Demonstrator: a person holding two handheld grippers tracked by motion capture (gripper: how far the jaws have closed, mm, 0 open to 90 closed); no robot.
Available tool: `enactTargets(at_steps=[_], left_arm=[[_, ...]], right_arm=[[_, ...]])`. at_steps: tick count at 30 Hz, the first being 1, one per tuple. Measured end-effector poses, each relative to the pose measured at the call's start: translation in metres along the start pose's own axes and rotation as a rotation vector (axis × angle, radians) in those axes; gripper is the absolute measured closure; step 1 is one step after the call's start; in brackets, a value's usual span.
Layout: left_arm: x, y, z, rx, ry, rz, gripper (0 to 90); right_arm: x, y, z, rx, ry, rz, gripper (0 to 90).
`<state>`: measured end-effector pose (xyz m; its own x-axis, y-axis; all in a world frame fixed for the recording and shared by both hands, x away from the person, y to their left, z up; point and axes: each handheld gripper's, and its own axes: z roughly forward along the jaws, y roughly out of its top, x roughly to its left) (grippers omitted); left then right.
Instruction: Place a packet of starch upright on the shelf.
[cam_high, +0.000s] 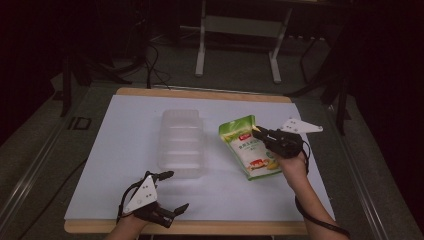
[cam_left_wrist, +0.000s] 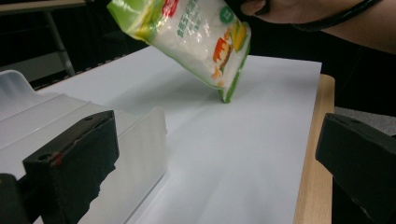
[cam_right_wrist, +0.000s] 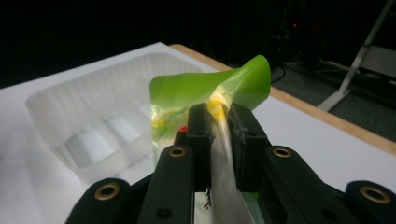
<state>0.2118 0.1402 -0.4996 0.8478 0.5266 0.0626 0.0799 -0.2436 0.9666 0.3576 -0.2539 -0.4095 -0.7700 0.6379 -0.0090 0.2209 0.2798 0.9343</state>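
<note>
Tongs first, from the left: my left gripper (cam_high: 169, 191) sits at the near edge of the tabletop (cam_high: 210, 227), close to its left corner, with its jaws spread wide and nothing between them. Just beyond it, toward the middle of the white sheet (cam_high: 125, 150), lies the clear plastic tray (cam_high: 181, 140), its compartments empty and its near end just beside my left jaws. Right of the tray, my right gripper (cam_high: 260, 134) has its jaws pressed together on the green snack bag (cam_high: 248, 147), pinching it near the top edge. In the left gripper view the bag (cam_left_wrist: 187, 37) hangs tilted, with one bottom corner touching the sheet or just above it; I cannot tell which.

What worries me is the grip. I hold only a thin strip of slick film, and in the right gripper view it curls over my jaws (cam_right_wrist: 219, 91). The contents could, I judge, pull the film out as I carry it toward the tray, or the bag could swing and knock the light tray aside.
</note>
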Motion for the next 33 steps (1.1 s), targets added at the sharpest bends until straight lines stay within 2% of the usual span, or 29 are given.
enactTargets(at_steps=[8, 17, 20, 22, 25, 26, 27, 30, 33], left_arm=[[0.001, 0.006, 0.002, -0.003, 0.017, -0.017, 0.0], [0.0, 0.032, 0.012, -0.008, 0.014, -0.028, 0.0], [0.001, 0.037, 0.014, -0.01, 0.007, -0.045, 0.0], [0.006, 0.046, 0.019, -0.015, -0.005, -0.078, 0.0], [0.008, 0.055, 0.025, 0.005, -0.005, -0.102, 0.0], [0.008, 0.055, 0.025, 0.005, -0.005, -0.102, 0.0], [0.009, 0.064, 0.03, 0.009, -0.01, -0.104, 0.0], [0.008, 0.076, 0.037, 0.009, -0.014, -0.073, 0.0], [0.011, 0.088, 0.043, -0.015, -0.045, -0.069, 0.0]], right_arm=[[0.004, 0.018, -0.017, -0.063, 0.0, -0.006, 80.7], [0.015, 0.04, -0.033, -0.127, 0.033, -0.019, 81.0], [0.02, 0.047, -0.039, -0.147, 0.044, -0.029, 81.1], [0.024, 0.052, -0.043, -0.162, 0.056, -0.037, 81.2], [0.029, 0.058, -0.047, -0.176, 0.067, -0.046, 81.2], [0.029, 0.058, -0.047, -0.176, 0.067, -0.046, 81.2], [0.032, 0.061, -0.05, -0.188, 0.076, -0.05, 81.3], [0.036, 0.066, -0.054, -0.204, 0.084, -0.062, 81.3], [0.04, 0.071, -0.057, -0.219, 0.092, -0.072, 81.3]])
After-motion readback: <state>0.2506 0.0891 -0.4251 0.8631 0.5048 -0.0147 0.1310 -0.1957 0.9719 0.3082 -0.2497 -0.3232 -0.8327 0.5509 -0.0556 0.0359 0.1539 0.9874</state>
